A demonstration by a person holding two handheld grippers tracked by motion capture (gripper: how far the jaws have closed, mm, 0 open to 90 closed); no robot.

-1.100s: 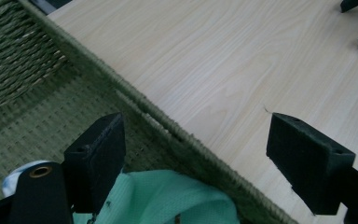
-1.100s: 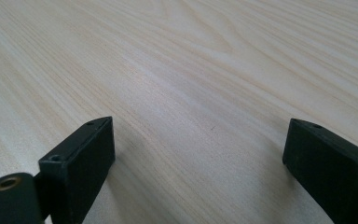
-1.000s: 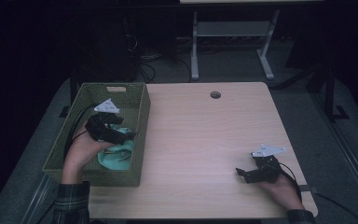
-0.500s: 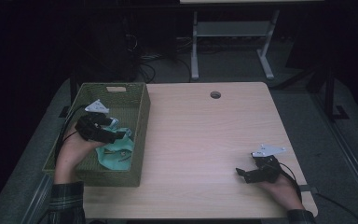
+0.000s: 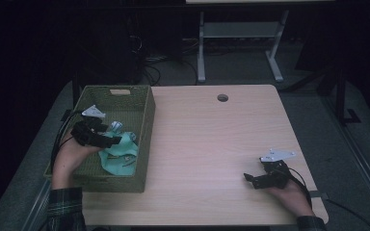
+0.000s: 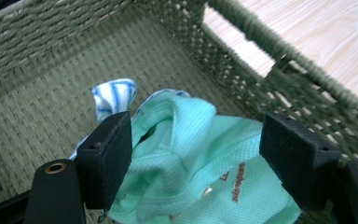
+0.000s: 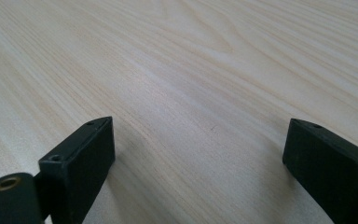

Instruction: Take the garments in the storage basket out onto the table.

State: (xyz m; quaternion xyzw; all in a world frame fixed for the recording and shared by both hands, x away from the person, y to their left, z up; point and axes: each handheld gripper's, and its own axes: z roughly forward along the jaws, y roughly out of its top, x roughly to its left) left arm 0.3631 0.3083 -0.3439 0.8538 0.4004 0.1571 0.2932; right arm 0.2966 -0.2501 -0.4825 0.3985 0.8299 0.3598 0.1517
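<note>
Your left gripper (image 5: 107,139) works inside the woven basket (image 5: 147,120) at the table's (image 5: 212,139) left edge; its walls block level passage on every side. The mint cloth (image 6: 200,158) covers the near floor, apparently over a striped cloth (image 6: 114,95). Right of it, the tabletop lies open.

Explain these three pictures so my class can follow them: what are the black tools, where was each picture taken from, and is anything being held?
A person sits at a wooden table, holding a hand tool with two black jaws in each hand. The high view looks down from above. The other two come from small cameras riding on the tools, looking along their jaws.

The left gripper reaches into a green woven basket at the table's left. Its jaws have just been closing a little, but the pads stand apart on either side of a mint-green cloth without pressing on it. A blue-striped white cloth lies behind.

The right gripper rests near the table's front right, jaws open over bare wood.

Nothing is held yet.
</note>
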